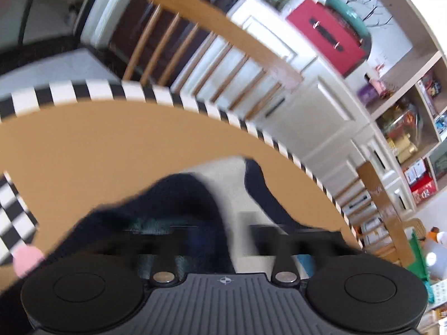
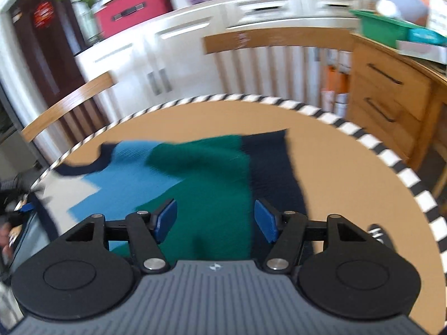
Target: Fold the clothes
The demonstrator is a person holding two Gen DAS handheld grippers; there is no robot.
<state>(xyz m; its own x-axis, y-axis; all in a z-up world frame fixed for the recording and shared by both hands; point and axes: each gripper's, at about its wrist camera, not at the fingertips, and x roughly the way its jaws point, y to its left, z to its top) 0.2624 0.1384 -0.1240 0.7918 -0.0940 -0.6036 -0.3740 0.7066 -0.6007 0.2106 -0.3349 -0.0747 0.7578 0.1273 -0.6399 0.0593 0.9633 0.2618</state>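
On the tan round table (image 2: pixel 349 173) with its striped rim lies a knitted blue, green and navy colour-block sweater (image 2: pixel 212 173), rumpled; right gripper (image 2: pixel 215 219) spread above it, left gripper (image 1: pixel 223 234) too blurred to tell

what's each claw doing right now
Left claw: blurred and draped in the sweater, cannot tell.
Right claw: open, holding nothing, over the sweater.

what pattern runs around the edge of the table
Black and white stripes on the table edge, clearest in the right wrist view.
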